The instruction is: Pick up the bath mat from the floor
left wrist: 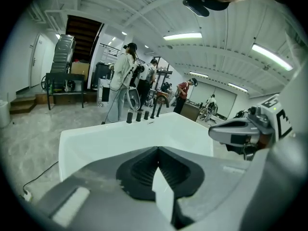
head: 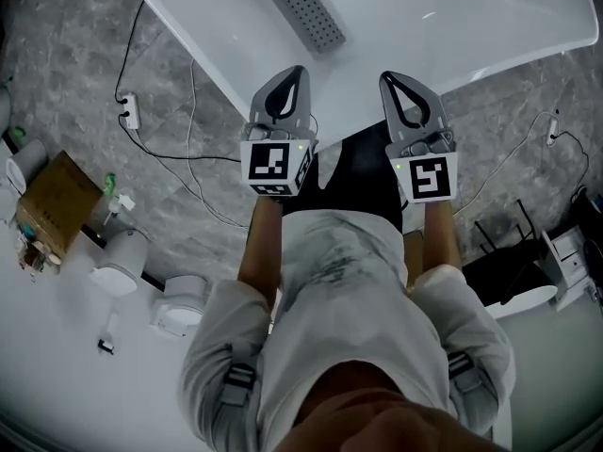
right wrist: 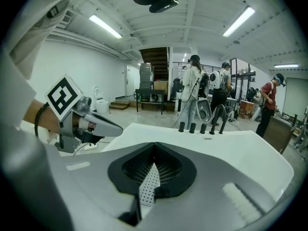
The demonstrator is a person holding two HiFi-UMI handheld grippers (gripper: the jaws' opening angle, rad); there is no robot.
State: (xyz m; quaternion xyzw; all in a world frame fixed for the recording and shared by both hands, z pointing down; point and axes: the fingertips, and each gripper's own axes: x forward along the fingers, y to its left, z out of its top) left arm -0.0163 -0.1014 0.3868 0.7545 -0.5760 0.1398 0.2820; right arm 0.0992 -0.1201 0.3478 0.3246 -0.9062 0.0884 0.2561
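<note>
Floor (head: 66, 55): grey and marbled, with cables and a power strip (head: 130, 111) lying on it. I see no mat lying flat on it, so I judge the lift off the ground is already made.

Bathtub (head: 424, 26): white and directly ahead of me. Both my tools point over its rim, which suggests the mat lay just beside it.

Bath mat (right wrist: 149, 184): a thin white sheet with small dots, off the floor. An edge stands on end between each pair of jaws and runs back under the tools towards me. In the head view I cannot tell it apart from my pale top.

Left hand-held gripper (left wrist: 158, 150): its jaws are pressed together at the tips, with a white strip of the mat (left wrist: 163, 193) pinched between the ribbed pads.

Right hand-held gripper (right wrist: 154, 146): it is clamped the same way on the dotted edge. I hold the two side by side and level so the sheet hangs spread instead of folding or sliding out of one grip.

Risk: the sheet is thin and limp, and I judge a slack pinch would let it slip.
</note>
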